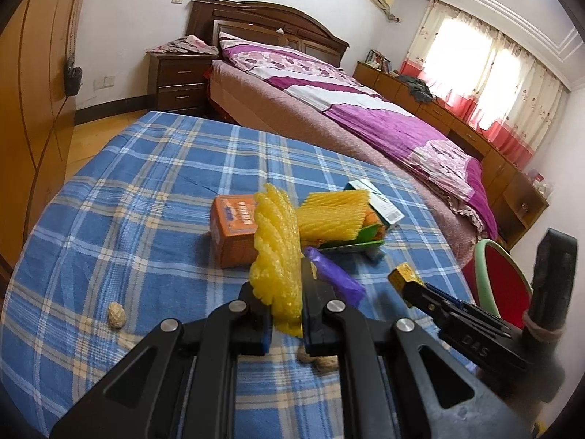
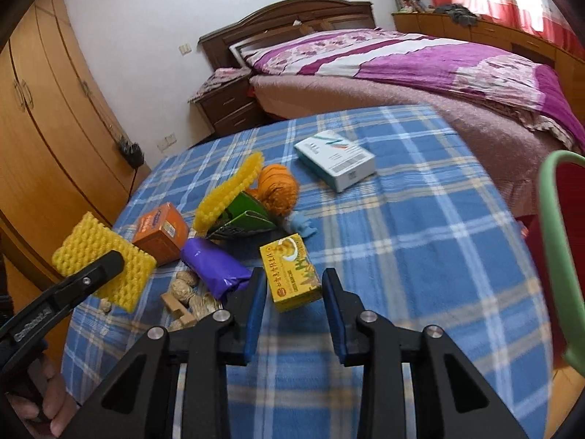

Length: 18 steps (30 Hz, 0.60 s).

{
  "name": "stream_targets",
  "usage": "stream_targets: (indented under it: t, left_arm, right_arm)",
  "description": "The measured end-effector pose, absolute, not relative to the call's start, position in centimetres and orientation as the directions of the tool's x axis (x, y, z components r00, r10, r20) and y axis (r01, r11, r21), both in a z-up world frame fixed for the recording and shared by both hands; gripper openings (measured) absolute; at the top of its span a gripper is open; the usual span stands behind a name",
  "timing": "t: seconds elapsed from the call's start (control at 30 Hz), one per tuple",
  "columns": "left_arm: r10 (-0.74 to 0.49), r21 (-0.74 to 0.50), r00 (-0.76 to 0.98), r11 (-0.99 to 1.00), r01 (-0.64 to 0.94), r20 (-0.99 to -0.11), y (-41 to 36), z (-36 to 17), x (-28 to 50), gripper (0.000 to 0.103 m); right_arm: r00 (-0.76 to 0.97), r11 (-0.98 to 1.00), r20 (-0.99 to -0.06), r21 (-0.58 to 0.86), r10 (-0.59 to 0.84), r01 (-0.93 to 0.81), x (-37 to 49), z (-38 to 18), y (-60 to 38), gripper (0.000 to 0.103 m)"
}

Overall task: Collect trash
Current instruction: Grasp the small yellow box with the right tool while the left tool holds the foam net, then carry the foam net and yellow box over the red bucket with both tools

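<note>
1. Foam net, yellow and ribbed: pinched upright in the left gripper, lifted clear of the blue plaid tablecloth. Squashed thin between the closed pads, so likely to hold.
2. Right gripper: jaws set on either side of the yellow snack box, which looks raised off the cloth. Pads close to its sides; firm contact not certain in the right wrist view, though the left wrist view shows the box at the fingertips.
3. Bin, red with a green rim: just off the table edge on the right side.
4. Squeeze squarely across the box's flat faces, not a corner; light cardboard probably dents and twists out otherwise.
5. Carry well over the rim before releasing, box first, net after.
6. Keep both loads above the remaining pile: orange box, purple wrapper, white box, orange mesh ball, peanuts.
7. Risk: springy foam snagging on a pad at release; open wide.
</note>
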<state>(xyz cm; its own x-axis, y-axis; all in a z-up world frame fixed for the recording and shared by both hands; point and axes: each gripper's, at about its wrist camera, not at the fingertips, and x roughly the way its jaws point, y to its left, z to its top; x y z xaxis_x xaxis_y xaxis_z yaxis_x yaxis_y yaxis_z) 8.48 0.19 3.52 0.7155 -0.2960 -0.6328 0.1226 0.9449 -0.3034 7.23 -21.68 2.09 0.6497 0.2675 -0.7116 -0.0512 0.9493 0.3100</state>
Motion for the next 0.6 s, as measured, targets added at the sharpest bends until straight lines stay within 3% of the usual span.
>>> stream_targets:
  t: [0.6]
  left_arm:
    - [-0.458,-0.332,0.632,0.889,0.316,-0.625,-7.1,5.7,7.0,0.011]
  right_arm:
    - [0.764,0.919,-0.638,0.352,0.097,0.178,-1.5,6.7,-31.5,0.034]
